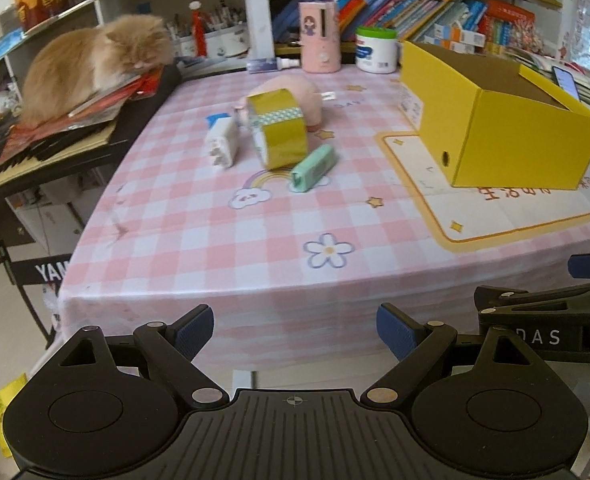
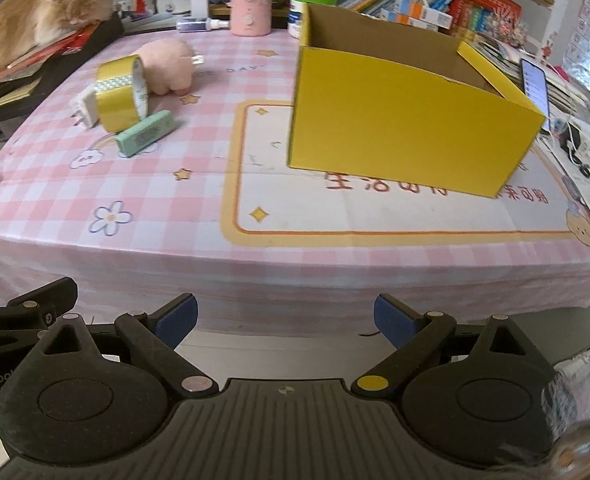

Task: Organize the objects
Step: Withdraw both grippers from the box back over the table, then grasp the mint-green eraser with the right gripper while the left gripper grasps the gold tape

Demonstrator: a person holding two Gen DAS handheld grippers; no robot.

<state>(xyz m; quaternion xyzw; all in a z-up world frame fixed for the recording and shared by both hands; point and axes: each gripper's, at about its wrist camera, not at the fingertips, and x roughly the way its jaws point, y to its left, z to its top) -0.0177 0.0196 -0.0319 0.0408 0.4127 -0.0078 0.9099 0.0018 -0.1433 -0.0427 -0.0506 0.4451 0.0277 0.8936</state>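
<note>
A pink checked table (image 1: 255, 240) carries an open yellow box (image 2: 407, 128), and well to its left a pink plush (image 2: 167, 64), yellow tape roll (image 1: 279, 132), white charger (image 1: 223, 144) and green case (image 1: 313, 168) huddle; left gripper (image 1: 295, 330) and right gripper (image 2: 285, 318) hang wide, empty, off the near edge

The pink-checked table (image 1: 199, 240) carries a yellow box (image 1: 515, 148), tape roll (image 1: 281, 128), charger (image 1: 221, 142), plush pig (image 1: 295, 96) and green case (image 1: 313, 168).

Crowded bookshelves (image 1: 395, 12) rise behind the pink-checked table (image 1: 215, 240).
</note>
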